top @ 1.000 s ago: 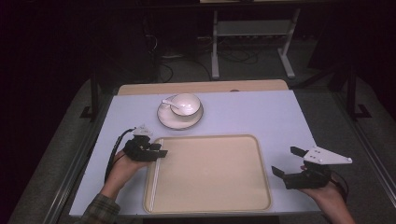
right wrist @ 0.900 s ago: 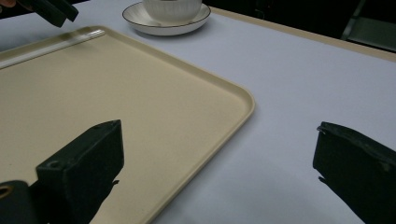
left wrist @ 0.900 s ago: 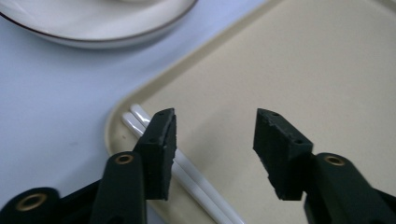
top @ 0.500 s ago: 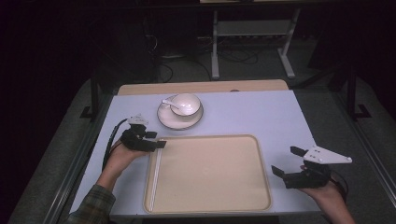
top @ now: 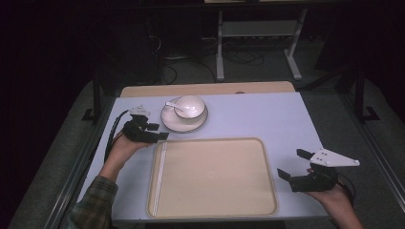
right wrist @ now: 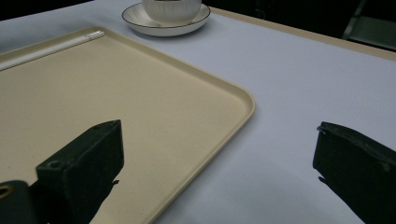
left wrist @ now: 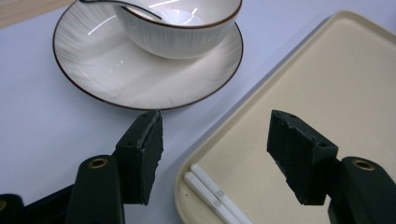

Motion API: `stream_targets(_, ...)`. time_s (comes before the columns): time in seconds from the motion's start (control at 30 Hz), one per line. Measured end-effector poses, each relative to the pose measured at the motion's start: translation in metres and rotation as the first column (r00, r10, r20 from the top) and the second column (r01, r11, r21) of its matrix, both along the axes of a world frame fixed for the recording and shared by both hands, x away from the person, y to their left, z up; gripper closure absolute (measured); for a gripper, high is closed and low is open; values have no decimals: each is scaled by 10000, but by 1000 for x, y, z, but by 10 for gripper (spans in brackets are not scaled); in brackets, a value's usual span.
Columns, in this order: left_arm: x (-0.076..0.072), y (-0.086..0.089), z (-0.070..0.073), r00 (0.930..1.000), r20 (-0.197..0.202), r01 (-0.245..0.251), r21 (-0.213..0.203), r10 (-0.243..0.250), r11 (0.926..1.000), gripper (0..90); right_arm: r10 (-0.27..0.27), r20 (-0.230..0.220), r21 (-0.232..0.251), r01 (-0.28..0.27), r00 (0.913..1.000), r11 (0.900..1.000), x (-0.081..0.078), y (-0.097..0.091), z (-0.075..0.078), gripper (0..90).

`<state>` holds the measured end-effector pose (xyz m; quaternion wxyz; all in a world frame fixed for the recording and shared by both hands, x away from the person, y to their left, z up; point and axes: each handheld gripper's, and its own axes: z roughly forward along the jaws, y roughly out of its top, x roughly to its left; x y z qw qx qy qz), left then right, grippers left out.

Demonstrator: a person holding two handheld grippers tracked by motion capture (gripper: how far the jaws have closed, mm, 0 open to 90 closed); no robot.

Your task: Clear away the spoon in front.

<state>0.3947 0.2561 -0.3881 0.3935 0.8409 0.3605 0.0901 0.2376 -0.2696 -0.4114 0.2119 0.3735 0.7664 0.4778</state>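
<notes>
On the table's near half sits the tray [top: 212, 179], chopsticks [left wrist: 212, 195] along its left edge; plate [top: 168, 122] with bowl [top: 190, 105] just beyond. Left gripper [top: 157, 132], jaws spread, sits near the plate rim: probably go low, straddle the rim squarely. Right gripper [top: 292, 164] spread, empty.

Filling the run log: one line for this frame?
left gripper: open, near plate | right gripper: open, by tray | bowl with spoon on plate | chopsticks in tray

Grey metal shelf frame [top: 258, 33] behind table; cables [top: 239, 57] on floor.
</notes>
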Motion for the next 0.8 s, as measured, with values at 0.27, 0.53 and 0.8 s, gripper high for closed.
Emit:
stream_targets(0.27, 21, 0, 10, 9999, 43, -110, 153, 109, 9998, 358, -24, -33, 54, 24, 10000, 10000, 0, -1, 0, 15)
stream_targets(0.53, 44, 0, 19, 9990, 235, -391, 214, 386, 9990, 363, -38, -67, 35, 38, 10000, 10000, 1, -1, -1, 15)
stream_targets(0.8, 72, -1, 25, 9984, 176, -541, 160, 538, 9984, 375, -35, -60, 34, 36, 10000, 10000, 0, -1, -1, 15)
